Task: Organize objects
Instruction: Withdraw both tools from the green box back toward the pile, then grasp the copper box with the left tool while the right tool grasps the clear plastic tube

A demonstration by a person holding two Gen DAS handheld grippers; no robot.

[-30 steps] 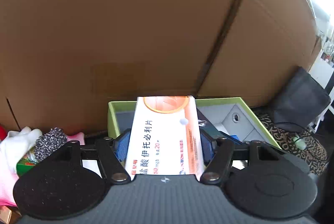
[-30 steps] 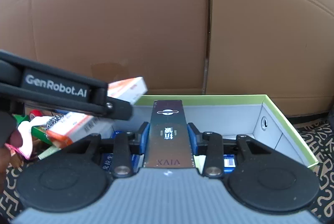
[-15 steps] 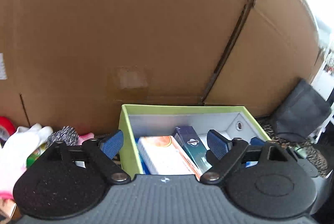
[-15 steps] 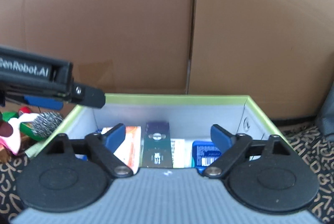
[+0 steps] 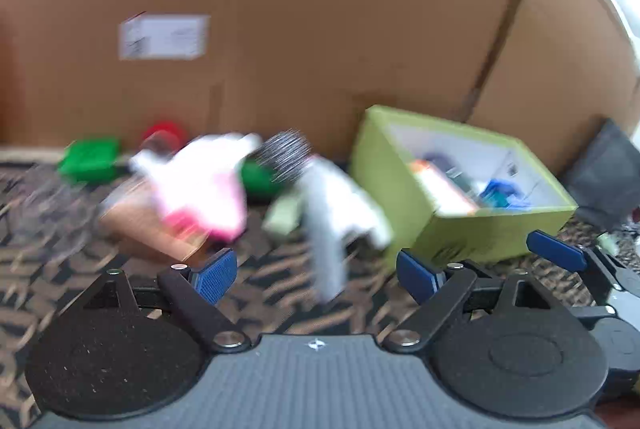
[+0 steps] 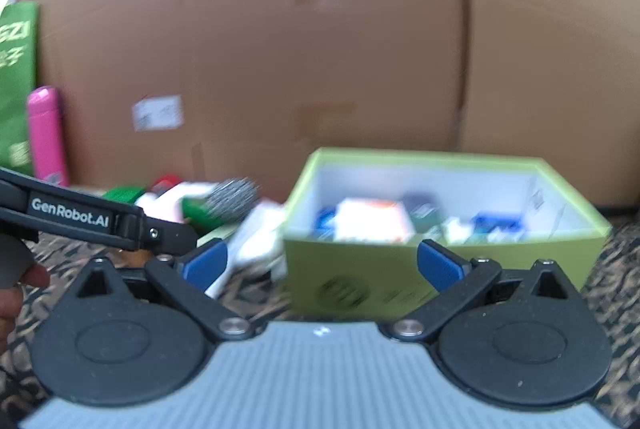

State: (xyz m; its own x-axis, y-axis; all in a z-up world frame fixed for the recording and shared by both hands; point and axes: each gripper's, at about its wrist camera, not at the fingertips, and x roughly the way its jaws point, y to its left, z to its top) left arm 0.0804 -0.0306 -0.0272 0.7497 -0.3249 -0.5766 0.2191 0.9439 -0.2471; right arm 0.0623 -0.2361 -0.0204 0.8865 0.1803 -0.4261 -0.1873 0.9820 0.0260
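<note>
While both jaws have just been opening and now stand spread with nothing between them, left gripper [image 5: 316,271] and right gripper [image 6: 322,265] sit short of the green box [image 6: 400,281], which holds the orange-white carton [image 6: 372,221].

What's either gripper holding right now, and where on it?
Nothing. Left gripper and right gripper both stand open, jaws just opened, nothing between them; the boxes lie in the green box.
</note>
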